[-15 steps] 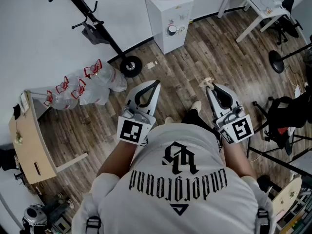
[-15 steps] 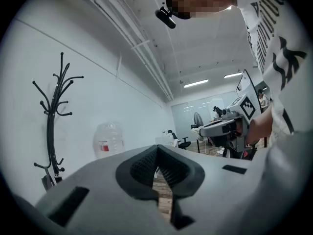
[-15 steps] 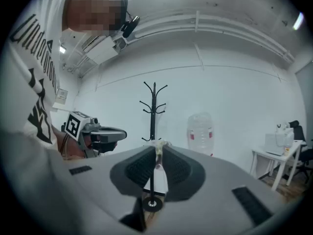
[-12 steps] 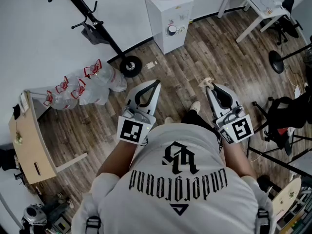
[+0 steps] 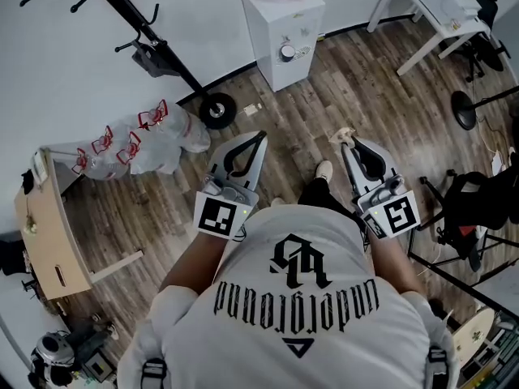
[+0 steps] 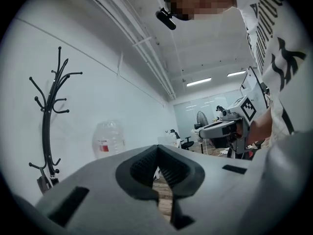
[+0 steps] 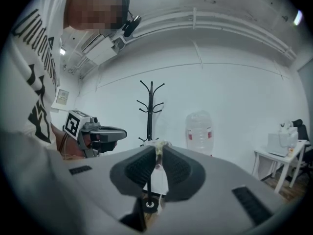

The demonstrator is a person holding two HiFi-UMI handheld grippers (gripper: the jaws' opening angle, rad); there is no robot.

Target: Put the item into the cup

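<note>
We hold both grippers level above the wooden floor (image 5: pixel 357 96). The right gripper (image 5: pixel 350 142) has its jaws nearly closed on the item (image 5: pixel 347 135), a small pale thing pinched at their tips, with a white tag trailing back between the pads. The left gripper (image 5: pixel 258 136) has its jaws closed and holds nothing. No cup shows in any view, so we cannot tell which way it lies. A water dispenser (image 5: pixel 282 31) and a coat stand (image 5: pixel 154 35) stand ahead by the wall, well clear.
</note>
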